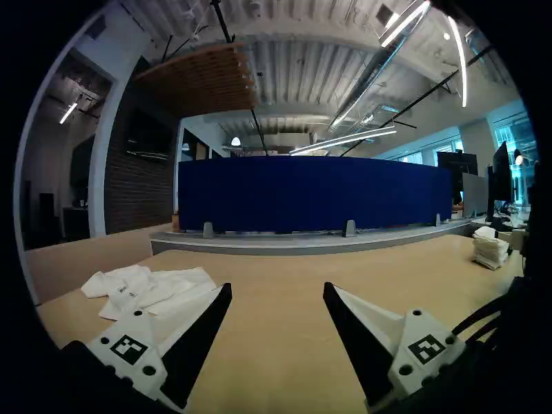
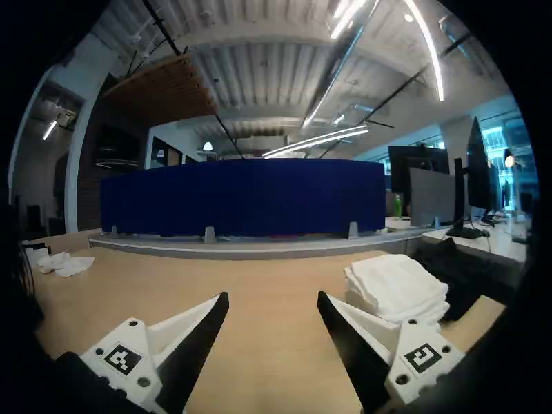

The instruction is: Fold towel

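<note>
Both left gripper and right gripper gape wide, empty; towel lies lower left, beyond the left finger.

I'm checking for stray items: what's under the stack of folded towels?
The stack of folded towels sits on the wooden table. Its bottom layer covers the spot beneath, so anything flat there is hidden.

Bright ceiling strip lights glare overhead; the room is dimmer, sharp, with fisheye-bent edges.
</note>
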Demonstrator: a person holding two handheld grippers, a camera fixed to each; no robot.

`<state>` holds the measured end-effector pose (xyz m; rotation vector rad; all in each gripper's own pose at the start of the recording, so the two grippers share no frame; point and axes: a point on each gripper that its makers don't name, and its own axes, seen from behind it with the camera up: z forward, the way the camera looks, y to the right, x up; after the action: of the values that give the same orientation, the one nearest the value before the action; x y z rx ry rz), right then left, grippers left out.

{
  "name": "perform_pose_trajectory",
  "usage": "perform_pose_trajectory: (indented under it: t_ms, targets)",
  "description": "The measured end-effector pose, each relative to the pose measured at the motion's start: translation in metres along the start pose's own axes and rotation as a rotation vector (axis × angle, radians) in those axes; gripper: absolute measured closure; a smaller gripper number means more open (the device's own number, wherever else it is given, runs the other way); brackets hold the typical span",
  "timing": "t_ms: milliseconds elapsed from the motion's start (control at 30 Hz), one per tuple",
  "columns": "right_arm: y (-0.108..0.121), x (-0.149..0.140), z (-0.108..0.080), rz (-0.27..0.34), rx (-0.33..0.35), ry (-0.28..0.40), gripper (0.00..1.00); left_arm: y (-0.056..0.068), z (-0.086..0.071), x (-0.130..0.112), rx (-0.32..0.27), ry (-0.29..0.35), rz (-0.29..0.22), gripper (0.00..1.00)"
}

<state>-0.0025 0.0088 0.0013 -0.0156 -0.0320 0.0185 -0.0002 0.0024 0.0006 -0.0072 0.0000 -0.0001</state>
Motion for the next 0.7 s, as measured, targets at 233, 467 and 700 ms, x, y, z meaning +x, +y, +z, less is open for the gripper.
perform_pose_trajectory:
  t_ms: [233, 467, 700]
  targets:
    - [-0.0034, 0.0017, -0.0005, -0.018, 0.007, 0.013, 0.00, 0.0000, -0.0008, -0.0002, 0.000, 0.000, 0.000, 0.01]
    - [-0.0023, 0.0039, -0.0012, -0.019, 0.006, 0.031, 0.01, -0.0002, -0.0009, -0.0005, 0.000, 0.000, 0.000, 0.01]
    - [-0.0032, 0.0028, -0.0017, -0.019, 0.007, 0.031, 0.00, 0.0002, -0.0009, -0.0005, 0.000, 0.000, 0.000, 0.01]
